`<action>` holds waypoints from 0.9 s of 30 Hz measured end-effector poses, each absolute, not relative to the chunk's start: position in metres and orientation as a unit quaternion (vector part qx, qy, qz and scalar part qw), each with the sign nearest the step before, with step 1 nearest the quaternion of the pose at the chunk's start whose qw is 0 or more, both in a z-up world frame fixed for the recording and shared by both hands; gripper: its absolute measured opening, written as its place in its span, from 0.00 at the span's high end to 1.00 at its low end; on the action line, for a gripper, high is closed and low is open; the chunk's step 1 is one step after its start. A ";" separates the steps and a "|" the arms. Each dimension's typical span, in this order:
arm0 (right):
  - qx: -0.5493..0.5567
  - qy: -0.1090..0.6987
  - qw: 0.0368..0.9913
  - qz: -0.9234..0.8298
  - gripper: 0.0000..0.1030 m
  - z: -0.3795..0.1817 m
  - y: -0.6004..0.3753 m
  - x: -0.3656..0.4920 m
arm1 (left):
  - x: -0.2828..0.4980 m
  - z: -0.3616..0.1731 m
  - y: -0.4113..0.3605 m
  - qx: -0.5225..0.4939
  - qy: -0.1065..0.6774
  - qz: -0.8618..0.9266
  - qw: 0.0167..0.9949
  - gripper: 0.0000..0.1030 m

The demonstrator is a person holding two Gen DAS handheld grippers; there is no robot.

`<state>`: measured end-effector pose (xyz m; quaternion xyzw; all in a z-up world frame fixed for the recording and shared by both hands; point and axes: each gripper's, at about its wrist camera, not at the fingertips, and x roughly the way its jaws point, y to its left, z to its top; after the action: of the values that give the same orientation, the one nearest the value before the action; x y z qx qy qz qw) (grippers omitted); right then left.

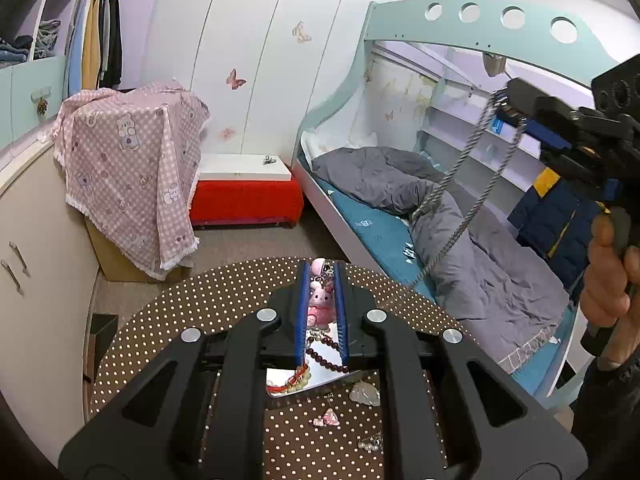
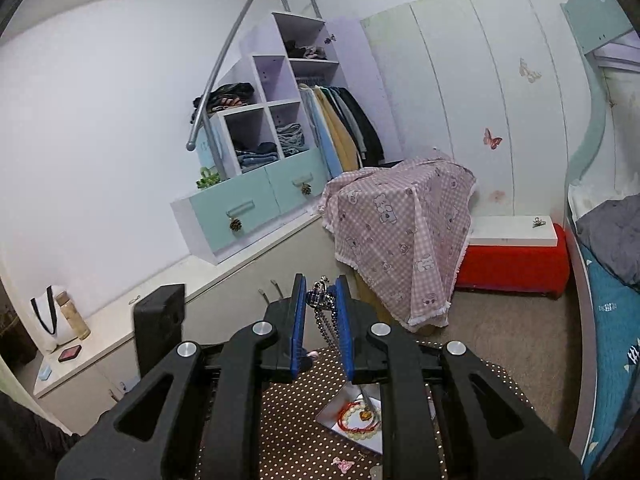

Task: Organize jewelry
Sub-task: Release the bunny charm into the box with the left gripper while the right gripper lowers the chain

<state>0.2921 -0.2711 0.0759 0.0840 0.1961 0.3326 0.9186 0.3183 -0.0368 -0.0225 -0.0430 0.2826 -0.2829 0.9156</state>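
Observation:
My right gripper (image 2: 320, 292) is shut on a silver chain necklace (image 2: 325, 322), held high above the round polka-dot table (image 2: 296, 436); in the left wrist view the gripper (image 1: 506, 106) shows at upper right with the chain (image 1: 460, 184) hanging in a long loop. My left gripper (image 1: 323, 276) hovers low over the table (image 1: 180, 312), jaws narrowly apart and empty. Between its fingers I see a pink bunny figure (image 1: 320, 300) and a dark bead bracelet (image 1: 324, 354). A white tray (image 2: 340, 404) holds red and pearl bracelets (image 2: 360, 420).
On the table lie a pink bow clip (image 1: 327, 420), a clear stone (image 1: 365, 394) and pearl earrings (image 1: 370, 444). A bunk bed (image 1: 440, 216) stands right, a box under a pink cloth (image 1: 132, 168) and a red bench (image 1: 244, 196) behind. A black block (image 2: 158, 328) stands left.

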 end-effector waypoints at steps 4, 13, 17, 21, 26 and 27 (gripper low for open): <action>0.080 0.199 0.918 0.333 0.87 0.077 -0.267 0.288 | 0.308 -0.031 -0.039 -0.035 0.292 -0.294 0.910 0.88; 0.083 0.226 0.906 0.349 0.87 0.053 -0.254 0.275 | 0.269 -0.093 -0.052 0.035 0.341 -0.274 0.898 0.15; 0.086 0.240 0.899 0.357 0.87 0.040 -0.247 0.268 | 0.254 -0.116 -0.057 0.055 0.348 -0.284 0.892 0.16; 0.083 0.246 0.894 0.365 0.87 0.036 -0.238 0.264 | 0.251 -0.124 -0.064 0.060 0.347 -0.305 0.885 0.16; 0.077 0.248 0.891 0.373 0.87 0.036 -0.232 0.260 | 0.257 -0.121 -0.069 0.061 0.339 -0.329 0.879 0.19; 0.076 0.248 0.890 0.374 0.87 0.036 -0.231 0.259 | 0.258 -0.122 -0.072 0.067 0.343 -0.335 0.875 0.28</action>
<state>0.2591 -0.2310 0.0356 0.0764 0.2482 0.3744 0.8901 0.2577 -0.0721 -0.1222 0.0667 0.3427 -0.3351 0.8751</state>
